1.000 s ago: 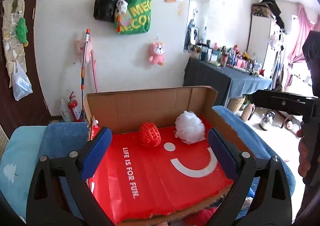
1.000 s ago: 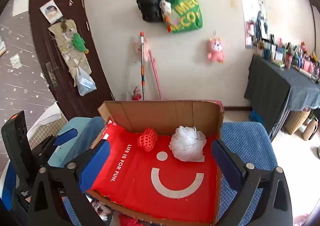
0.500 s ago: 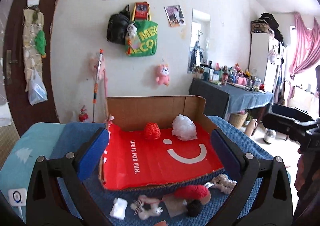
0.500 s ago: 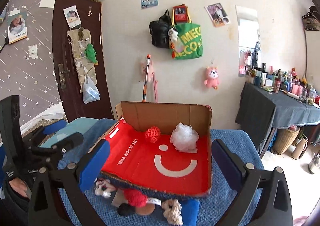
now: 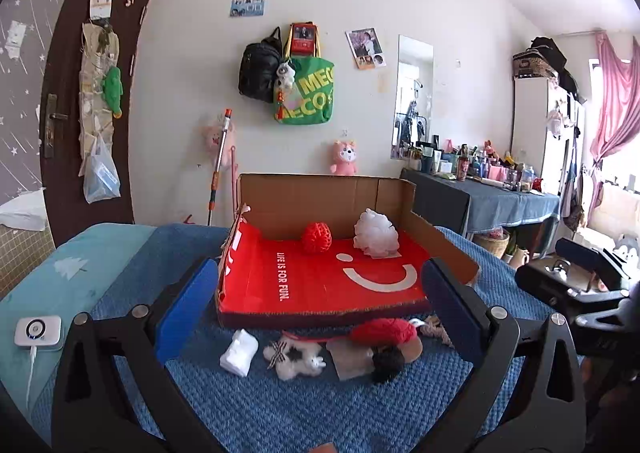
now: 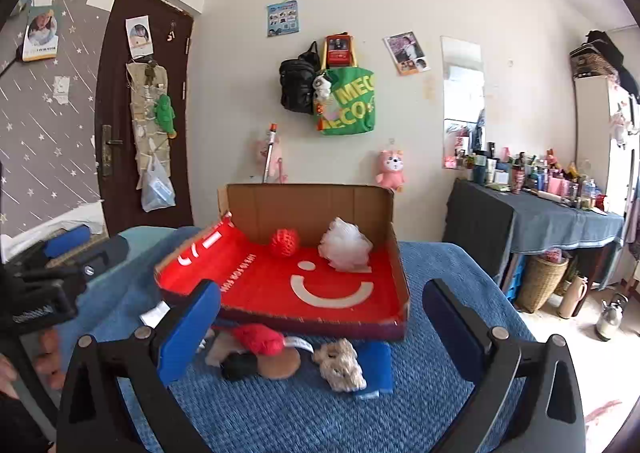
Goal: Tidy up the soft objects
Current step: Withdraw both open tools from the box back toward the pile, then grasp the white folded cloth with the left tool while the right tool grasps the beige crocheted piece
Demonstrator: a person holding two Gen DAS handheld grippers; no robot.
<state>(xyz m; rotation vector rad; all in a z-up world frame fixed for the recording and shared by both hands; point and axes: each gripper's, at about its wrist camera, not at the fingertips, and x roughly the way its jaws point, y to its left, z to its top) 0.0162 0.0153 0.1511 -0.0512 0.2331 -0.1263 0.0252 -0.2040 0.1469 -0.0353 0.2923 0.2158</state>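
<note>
Left wrist view: the left gripper [image 5: 316, 305] stands wide open and empty above the blue knitted blanket [image 5: 280, 409]; the right gripper [image 6: 320, 313] is likewise spread with nothing held. Nearest lie the loose soft things, just before the box: a white folded cloth [image 5: 239, 347], a small white plush [image 5: 298, 359], and a red-capped doll [image 5: 384, 337]. All look light and squashy; pinch each across its bulkiest middle. Beyond, inside the red-lined cardboard box [image 5: 320, 285], a red mesh ball [image 5: 316, 237] and white bath pouf [image 5: 376, 233] sit near the back wall.

Red ball [image 5: 316, 237] and white pouf [image 5: 376, 233] lie in box [image 5: 320, 197]
</note>
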